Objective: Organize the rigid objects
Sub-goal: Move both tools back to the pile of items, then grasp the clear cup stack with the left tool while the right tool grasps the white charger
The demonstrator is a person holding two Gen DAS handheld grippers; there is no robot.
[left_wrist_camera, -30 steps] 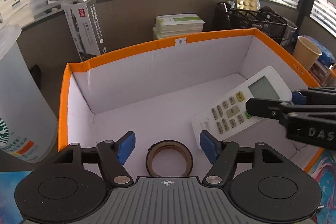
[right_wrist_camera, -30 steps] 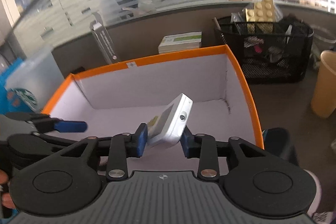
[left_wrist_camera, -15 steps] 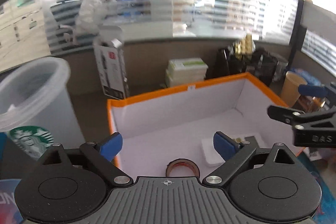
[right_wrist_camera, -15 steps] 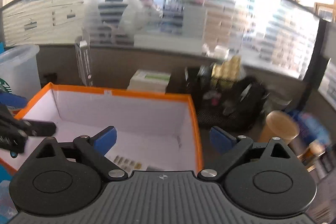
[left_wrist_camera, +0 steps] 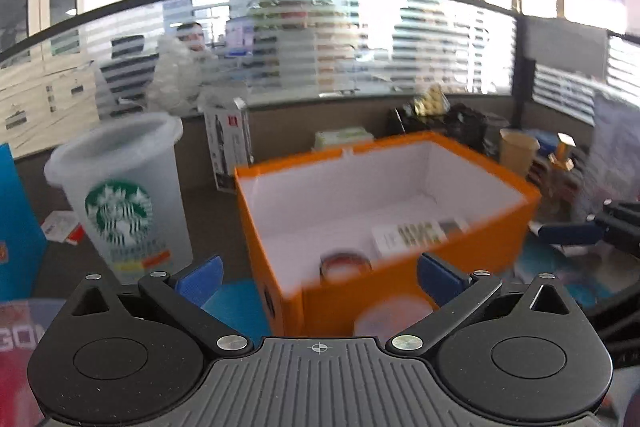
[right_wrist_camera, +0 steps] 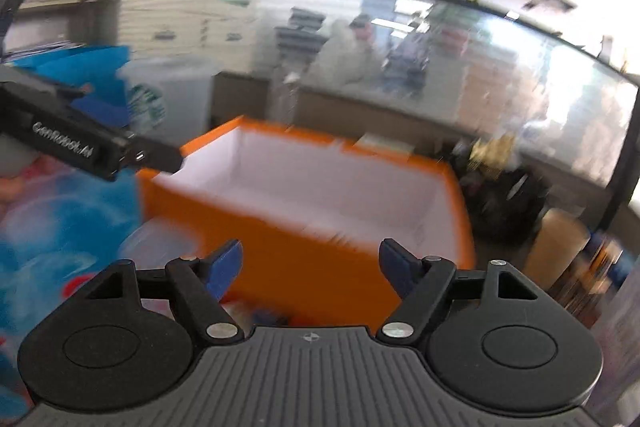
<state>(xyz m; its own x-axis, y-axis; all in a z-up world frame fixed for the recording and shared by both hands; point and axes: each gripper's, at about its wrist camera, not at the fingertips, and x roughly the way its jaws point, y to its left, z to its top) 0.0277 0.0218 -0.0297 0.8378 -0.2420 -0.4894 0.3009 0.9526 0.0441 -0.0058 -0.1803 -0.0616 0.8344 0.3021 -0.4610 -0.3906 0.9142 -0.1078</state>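
An orange box (left_wrist_camera: 400,279) with white inside stands on the desk; it also shows blurred in the right wrist view (right_wrist_camera: 304,267). Inside it lie a white remote control (left_wrist_camera: 412,233) and a roll of brown tape (left_wrist_camera: 345,265). My left gripper (left_wrist_camera: 318,277) is open and empty, held back in front of the box's near corner. My right gripper (right_wrist_camera: 311,265) is open and empty, in front of the box's near wall. The right gripper's finger shows at the right edge of the left wrist view (left_wrist_camera: 568,231).
A frosted Starbucks cup (left_wrist_camera: 120,199) stands left of the box. A tall narrow carton (left_wrist_camera: 230,147), a stack of booklets (left_wrist_camera: 344,139), a black mesh organizer (left_wrist_camera: 456,119) and a paper cup (left_wrist_camera: 518,151) stand behind. A blue patterned mat (right_wrist_camera: 60,211) covers the near desk.
My right gripper opened and let go of the remote, which now lies in the box. Both grippers pulled back and up out of the box; the left one opened wider.
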